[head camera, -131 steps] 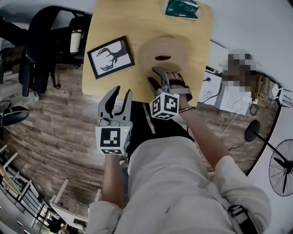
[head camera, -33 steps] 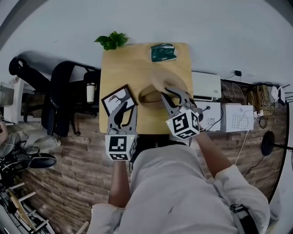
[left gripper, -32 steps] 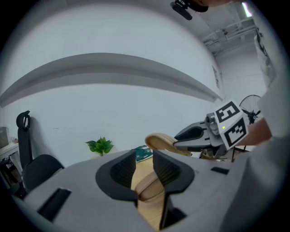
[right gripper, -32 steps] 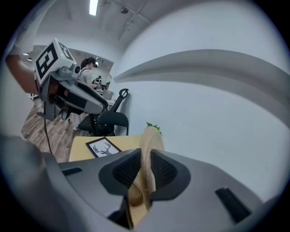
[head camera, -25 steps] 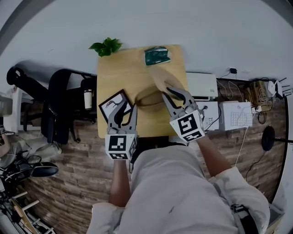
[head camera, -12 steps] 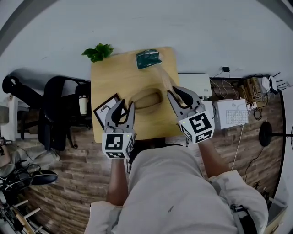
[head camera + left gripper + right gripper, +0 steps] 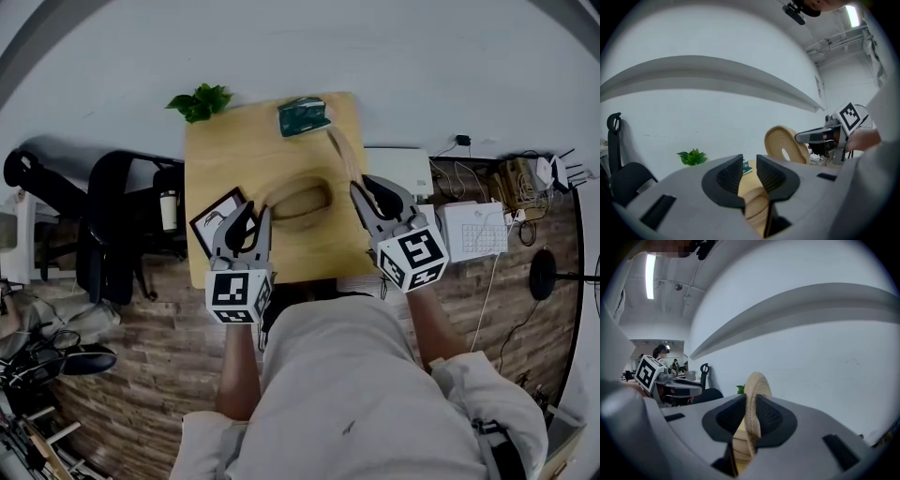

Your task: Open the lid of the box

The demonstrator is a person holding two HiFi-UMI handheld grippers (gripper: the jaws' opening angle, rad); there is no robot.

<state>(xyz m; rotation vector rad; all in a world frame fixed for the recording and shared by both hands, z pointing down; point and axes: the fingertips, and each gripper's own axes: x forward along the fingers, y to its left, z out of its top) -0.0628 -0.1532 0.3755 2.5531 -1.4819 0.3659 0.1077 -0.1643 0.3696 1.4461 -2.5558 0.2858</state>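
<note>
A round wooden box (image 7: 300, 201) sits uncovered on the wooden table (image 7: 234, 155). Its ringed lid (image 7: 343, 156) stands on edge above the box's right side, with my right gripper (image 7: 363, 194) shut on its rim. The right gripper view shows the lid (image 7: 753, 385) pinched between the pads of the right gripper (image 7: 750, 416). My left gripper (image 7: 247, 215) hovers at the box's left side. Its jaws have just been closing, and a gap remains between them. In the left gripper view the box's wall (image 7: 757, 206) shows low in that gap of the left gripper (image 7: 749, 173), with the lid (image 7: 784, 144) farther right.
A framed deer picture (image 7: 212, 217) lies at the table's left edge beside the left gripper. A green packet (image 7: 302, 114) and a small plant (image 7: 199, 101) sit at the far end. Black chairs (image 7: 108, 225) stand left of the table; white boxes (image 7: 398, 169) stand right.
The lid, flat on the box at first, now stands on edge in the right gripper, which has moved right and rolled. The left gripper's jaws have narrowed.
</note>
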